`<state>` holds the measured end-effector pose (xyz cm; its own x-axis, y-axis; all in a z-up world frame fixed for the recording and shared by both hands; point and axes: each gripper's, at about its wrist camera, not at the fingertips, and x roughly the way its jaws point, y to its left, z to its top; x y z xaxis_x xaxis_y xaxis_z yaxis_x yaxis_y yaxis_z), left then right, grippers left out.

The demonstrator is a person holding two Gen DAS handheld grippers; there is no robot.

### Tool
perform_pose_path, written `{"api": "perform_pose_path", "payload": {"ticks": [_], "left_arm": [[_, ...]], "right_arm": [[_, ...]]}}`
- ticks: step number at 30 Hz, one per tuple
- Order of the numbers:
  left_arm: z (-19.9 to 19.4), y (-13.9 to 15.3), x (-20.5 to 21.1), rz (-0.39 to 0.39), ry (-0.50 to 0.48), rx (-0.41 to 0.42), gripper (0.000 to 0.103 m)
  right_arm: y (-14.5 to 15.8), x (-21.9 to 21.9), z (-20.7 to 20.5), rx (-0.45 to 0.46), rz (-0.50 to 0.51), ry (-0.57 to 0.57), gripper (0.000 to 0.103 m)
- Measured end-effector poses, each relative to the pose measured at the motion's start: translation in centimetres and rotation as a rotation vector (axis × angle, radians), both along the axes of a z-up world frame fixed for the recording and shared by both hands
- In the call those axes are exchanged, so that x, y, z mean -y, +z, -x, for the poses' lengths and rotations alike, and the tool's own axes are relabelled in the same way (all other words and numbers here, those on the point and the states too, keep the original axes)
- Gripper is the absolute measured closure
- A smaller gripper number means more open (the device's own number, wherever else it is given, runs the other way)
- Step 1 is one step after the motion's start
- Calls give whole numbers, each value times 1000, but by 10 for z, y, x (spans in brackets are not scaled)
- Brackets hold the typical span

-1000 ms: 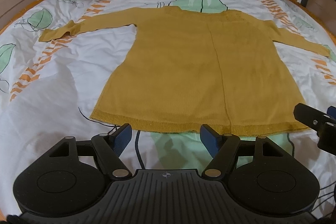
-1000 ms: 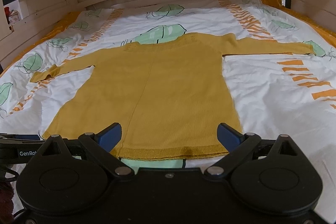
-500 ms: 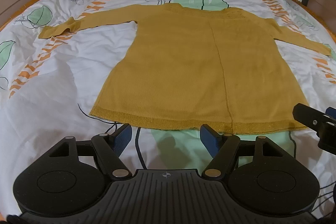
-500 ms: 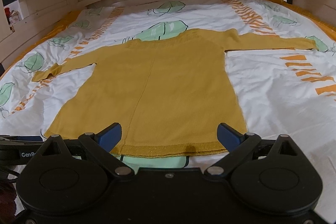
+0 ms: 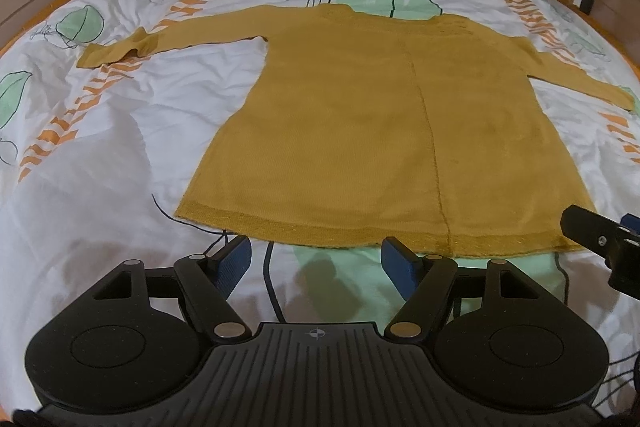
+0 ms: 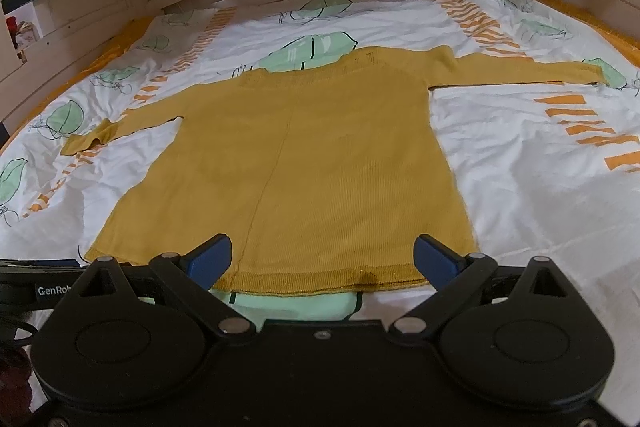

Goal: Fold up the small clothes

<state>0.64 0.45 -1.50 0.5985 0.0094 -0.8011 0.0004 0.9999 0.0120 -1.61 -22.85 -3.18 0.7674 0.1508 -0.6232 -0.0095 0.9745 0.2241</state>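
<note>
A mustard knit sweater (image 5: 384, 131) lies flat, sleeves spread, on the crinkled leaf-print bedsheet (image 5: 100, 155). Its ribbed hem sits just ahead of the left gripper (image 5: 316, 263) and right gripper (image 6: 322, 261), both gaping wide, holding nothing.

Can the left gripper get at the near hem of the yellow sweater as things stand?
Probably yes. The left gripper is open with nothing between its blue pads, and the sweater lies flat on the bedsheet, its hem just ahead with nothing on it. The right gripper is off to the side.
</note>
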Motion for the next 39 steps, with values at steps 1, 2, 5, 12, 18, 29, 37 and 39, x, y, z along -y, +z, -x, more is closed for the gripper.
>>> {"api": "perform_pose_path", "payload": {"ticks": [1,2,5,12,18,29,37,39], "left_arm": [[0,0,0,0,1,-1,32],[0,-1,0,0,2,-2,32],[-1,-1,0,0,3,-6,32],[-9,-5,-1,9,-1,-21,32],[-22,-9,-3,24,-1,-40,32],[-68,-9,-7,26,5,-40,33],[-123,-10,-12,47,31,-27,33],[-140,-11,-13,49,40,-19,33]], "right_arm": [[-1,0,-1,-2,-1,0,5],[-1,1,-1,-3,-2,0,5],[-3,1,-2,-9,-6,1,5],[-9,1,-7,-38,-16,4,5],[-13,3,-20,-65,-26,14,5],[-11,32,-67,-109,-88,1,5],[-5,94,-121,-92,-123,-96,5],[-3,114,-137,-75,-104,-128,5]]}}
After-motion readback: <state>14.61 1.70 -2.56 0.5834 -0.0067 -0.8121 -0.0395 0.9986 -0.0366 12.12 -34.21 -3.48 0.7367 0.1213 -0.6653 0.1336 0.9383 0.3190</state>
